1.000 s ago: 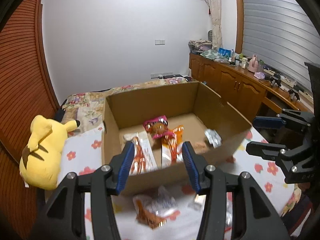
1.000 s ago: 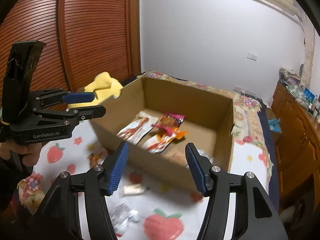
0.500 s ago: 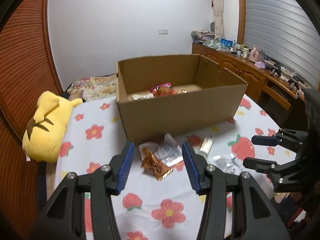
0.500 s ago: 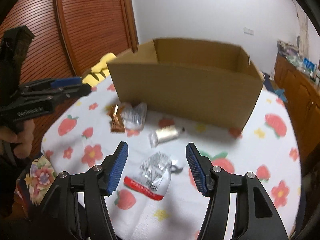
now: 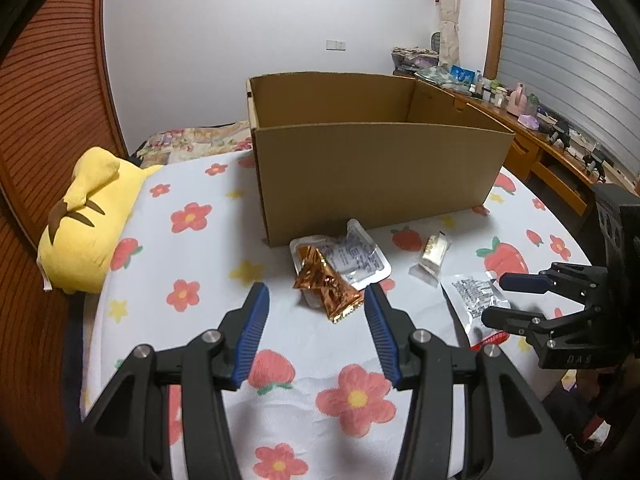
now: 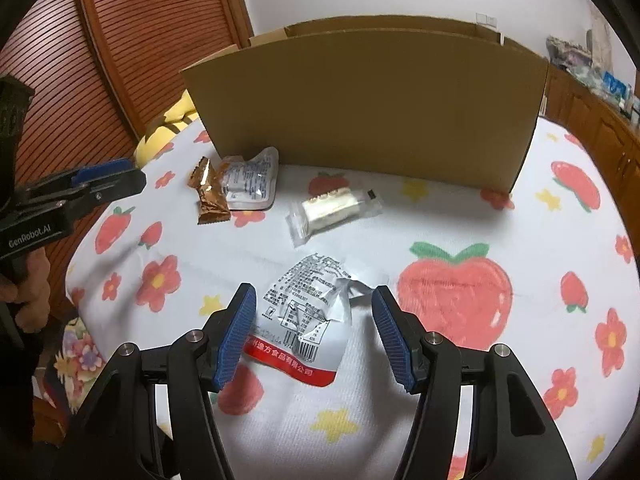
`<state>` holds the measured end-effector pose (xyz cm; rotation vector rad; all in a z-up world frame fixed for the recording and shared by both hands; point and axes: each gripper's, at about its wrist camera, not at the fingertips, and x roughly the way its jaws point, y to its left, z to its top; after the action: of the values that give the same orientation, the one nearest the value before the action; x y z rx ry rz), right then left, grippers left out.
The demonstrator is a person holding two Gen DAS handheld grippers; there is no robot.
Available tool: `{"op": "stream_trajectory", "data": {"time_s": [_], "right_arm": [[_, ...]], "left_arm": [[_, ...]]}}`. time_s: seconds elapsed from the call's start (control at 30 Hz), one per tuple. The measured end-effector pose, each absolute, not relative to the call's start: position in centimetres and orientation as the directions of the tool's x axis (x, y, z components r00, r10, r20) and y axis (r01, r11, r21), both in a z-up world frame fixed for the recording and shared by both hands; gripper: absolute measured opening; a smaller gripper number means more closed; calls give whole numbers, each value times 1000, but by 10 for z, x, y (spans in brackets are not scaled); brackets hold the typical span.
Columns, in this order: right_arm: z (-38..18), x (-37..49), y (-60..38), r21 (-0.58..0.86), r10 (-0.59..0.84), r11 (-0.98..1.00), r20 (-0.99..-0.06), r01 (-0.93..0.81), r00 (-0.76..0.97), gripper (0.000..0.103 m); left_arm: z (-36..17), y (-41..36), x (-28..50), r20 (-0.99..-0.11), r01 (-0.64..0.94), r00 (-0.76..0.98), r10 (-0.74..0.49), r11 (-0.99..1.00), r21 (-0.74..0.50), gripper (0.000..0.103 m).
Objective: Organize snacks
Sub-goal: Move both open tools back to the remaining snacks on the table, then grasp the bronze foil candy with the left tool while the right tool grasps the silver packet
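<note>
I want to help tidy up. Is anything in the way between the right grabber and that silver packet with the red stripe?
No. The right gripper is open straddling the silver packet, nothing between.

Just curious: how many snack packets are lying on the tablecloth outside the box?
4: a gold wrapper overlapping a clear pouch, a cream bar, a silver bag between the right claw's fingers. The box may hide more.

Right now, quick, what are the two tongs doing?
Left tongs: open, empty, lined up on the gold snack packet.
Right tongs: open, empty, either side of the silver packet with the red stripe.
</note>
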<state>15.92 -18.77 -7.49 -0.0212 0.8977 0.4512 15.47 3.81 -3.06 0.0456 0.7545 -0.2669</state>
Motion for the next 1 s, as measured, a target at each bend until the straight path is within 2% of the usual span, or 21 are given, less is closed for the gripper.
{"op": "stream_trajectory", "data": {"time_s": [0.23, 0.43, 0.53, 0.63, 0.83, 1.0], "right_arm": [[-83, 175, -179, 200, 390, 899, -772, -389, 502, 65], [-85, 174, -167, 71, 316, 908, -765, -414, 562, 68], [-86, 172, -166, 58, 309, 908, -762, -415, 570, 70], [-86, 171, -166, 50, 306, 907, -760, -418, 573, 72], [-91, 169, -155, -28, 255, 902, -770, -430, 585, 76], [-90, 171, -158, -12, 267, 903, -768, -430, 582, 76]], "left_arm": [[-38, 40, 159, -685, 244, 693, -224, 967, -69, 49], [-42, 41, 166, -664, 221, 717, -211, 973, -69, 49], [-47, 42, 175, -668, 214, 707, -232, 970, -111, 40], [-54, 39, 186, -683, 211, 687, -247, 968, -137, 37], [-67, 23, 205, -719, 203, 656, -229, 971, -124, 37], [-75, 13, 216, -748, 178, 635, -192, 979, -100, 41]]}}
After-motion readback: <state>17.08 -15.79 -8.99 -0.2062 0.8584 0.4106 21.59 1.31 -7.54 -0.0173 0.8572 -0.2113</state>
